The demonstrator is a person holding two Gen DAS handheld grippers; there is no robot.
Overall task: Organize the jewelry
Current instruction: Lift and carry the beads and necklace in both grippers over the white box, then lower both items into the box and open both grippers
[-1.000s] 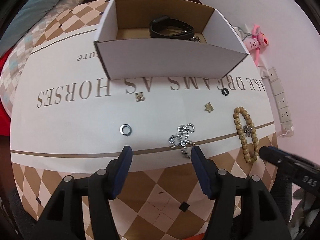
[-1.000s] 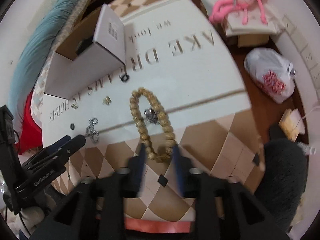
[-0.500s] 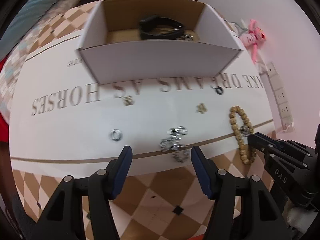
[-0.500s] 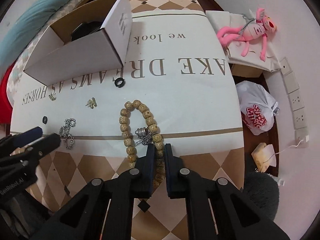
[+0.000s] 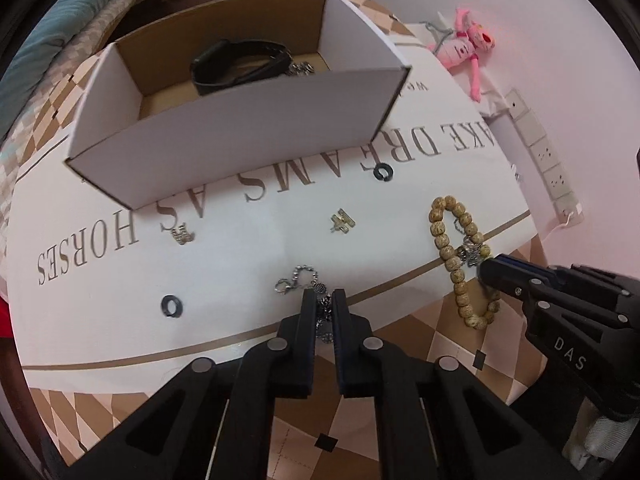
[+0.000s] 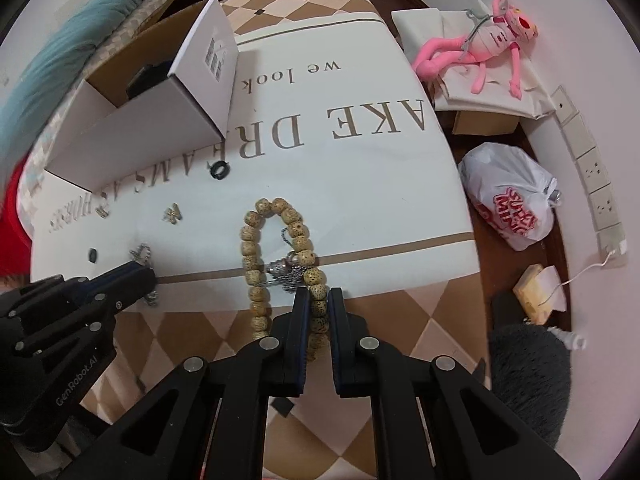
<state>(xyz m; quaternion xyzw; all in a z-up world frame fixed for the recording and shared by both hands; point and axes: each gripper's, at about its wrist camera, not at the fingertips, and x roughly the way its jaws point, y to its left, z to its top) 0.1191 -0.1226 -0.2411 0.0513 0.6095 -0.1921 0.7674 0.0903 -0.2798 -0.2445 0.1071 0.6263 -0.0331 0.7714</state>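
Observation:
My left gripper [image 5: 323, 300] is shut on the silver chain [image 5: 304, 280] lying at the near edge of the white lettered cloth [image 5: 248, 256]. My right gripper [image 6: 319, 300] is shut on the wooden bead bracelet [image 6: 256, 256], which lies on the cloth with a small silver chain [image 6: 286, 272] across it. The bracelet [image 5: 452, 252] and the right gripper [image 5: 490, 274] also show at the right of the left wrist view. A white cardboard box [image 5: 240, 136] behind holds a black band [image 5: 236, 64]. Loose on the cloth are a black ring [image 5: 383, 172], a dark ring [image 5: 172, 306], a gold charm [image 5: 342, 220] and a small earring [image 5: 182, 234].
A pink plush toy [image 6: 480, 52] lies on a box to the right, beyond the table. A white plastic bag [image 6: 512, 200] sits on the floor beside wall sockets [image 6: 600, 184]. A teal blanket [image 6: 60, 60] lies at the far left. The table edge is close below both grippers.
My left gripper has closed from wide open onto the silver chain. My right gripper stays shut on the bead bracelet; both cameras have moved closer to the cloth.

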